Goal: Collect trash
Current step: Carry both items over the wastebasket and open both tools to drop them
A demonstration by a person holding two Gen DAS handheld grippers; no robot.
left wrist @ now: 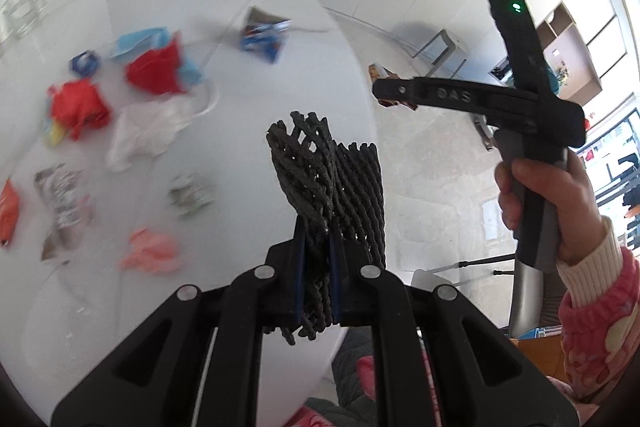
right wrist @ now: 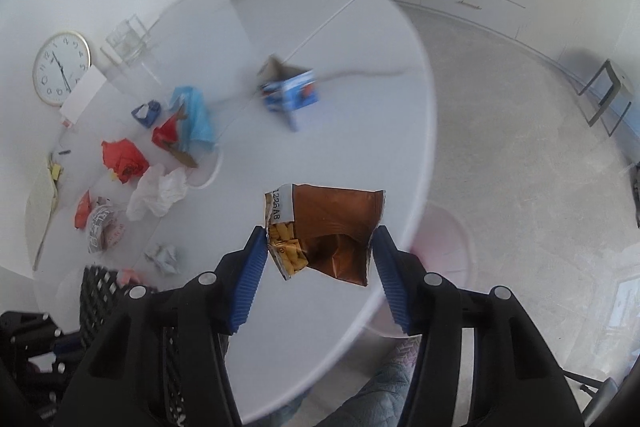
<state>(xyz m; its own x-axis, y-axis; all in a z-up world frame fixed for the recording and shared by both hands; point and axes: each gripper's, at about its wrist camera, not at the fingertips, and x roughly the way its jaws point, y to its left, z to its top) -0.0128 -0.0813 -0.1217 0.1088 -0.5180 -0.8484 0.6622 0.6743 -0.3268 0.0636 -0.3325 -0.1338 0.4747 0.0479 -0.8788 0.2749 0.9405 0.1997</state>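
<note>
The left gripper (left wrist: 316, 259) is clamped on the black mesh bag (left wrist: 332, 179). The right gripper (right wrist: 320, 259) pinches a brown wrapper (right wrist: 332, 227) above the table (right wrist: 320, 27) edge. Most trash, including a red wrapper (right wrist: 124, 161), remains uncollected on the table.

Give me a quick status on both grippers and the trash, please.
Left gripper shut on black mesh basket. Right gripper clamped on brown snack wrapper. More trash on white table. Nothing in the way.

Bare table (right wrist: 340, 39) beyond, apparently unobstructed
</note>
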